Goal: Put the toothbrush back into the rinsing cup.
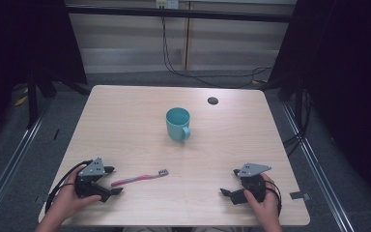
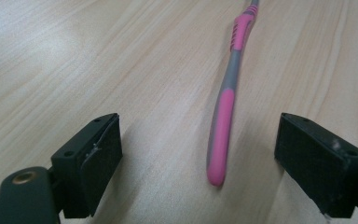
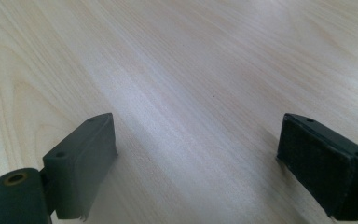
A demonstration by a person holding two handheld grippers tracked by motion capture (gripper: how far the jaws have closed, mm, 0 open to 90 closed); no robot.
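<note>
Overhead, the toothbrush (image 1: 139, 178) lies flat on the worktop (image 1: 125, 121), just beside the left tongs (image 1: 112, 180); the right tongs (image 1: 230, 181) rest well apart, agape, empty. From the left tongs' view, wide-open jaws flank its pink handle (image 2: 221, 135): light, stiff, probably slippery, best pinched mid-handle.

Both tools are black w/ blocky jaws, left tool (image 1: 111, 181) & right tool (image 1: 231, 182) each topped by a grey 3-cornered plate, black cables trailing, brass screw near each cam.
</note>
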